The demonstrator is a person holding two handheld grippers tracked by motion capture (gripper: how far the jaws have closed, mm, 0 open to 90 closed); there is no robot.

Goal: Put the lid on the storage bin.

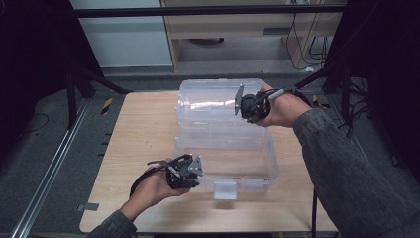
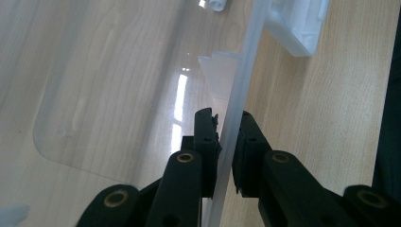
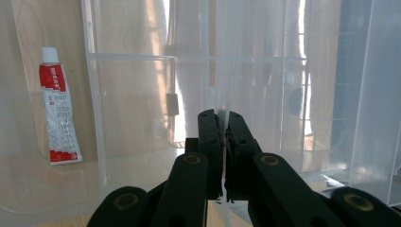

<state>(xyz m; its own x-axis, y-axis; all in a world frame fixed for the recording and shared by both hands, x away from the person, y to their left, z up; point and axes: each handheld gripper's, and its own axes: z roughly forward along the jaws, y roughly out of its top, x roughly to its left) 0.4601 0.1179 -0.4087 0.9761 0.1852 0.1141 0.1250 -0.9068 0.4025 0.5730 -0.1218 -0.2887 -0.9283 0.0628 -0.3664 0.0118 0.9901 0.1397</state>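
Observation:
A clear plastic storage box [image 1: 257, 163] sits on the wooden table with its lid [image 1: 210, 101] swung up at the far side. My left gripper [image 1: 192, 171] is at the box's near left corner; in the left gripper view it [image 2: 227, 122] is shut on the thin translucent rim [image 2: 241, 80]. My right gripper [image 1: 246, 106] is up at the lid's right end; in the right gripper view it [image 3: 221, 118] is shut on the lid's clear edge [image 3: 222, 56]. A red-and-white tube [image 3: 57, 106] lies flat inside the box.
A white latch [image 1: 225, 190] hangs at the middle of the box's front wall, also seen as the latch [image 2: 298, 23] beyond the rim. Bare tabletop [image 1: 143, 129] lies left of the box. Dark frame posts and cables stand around the table.

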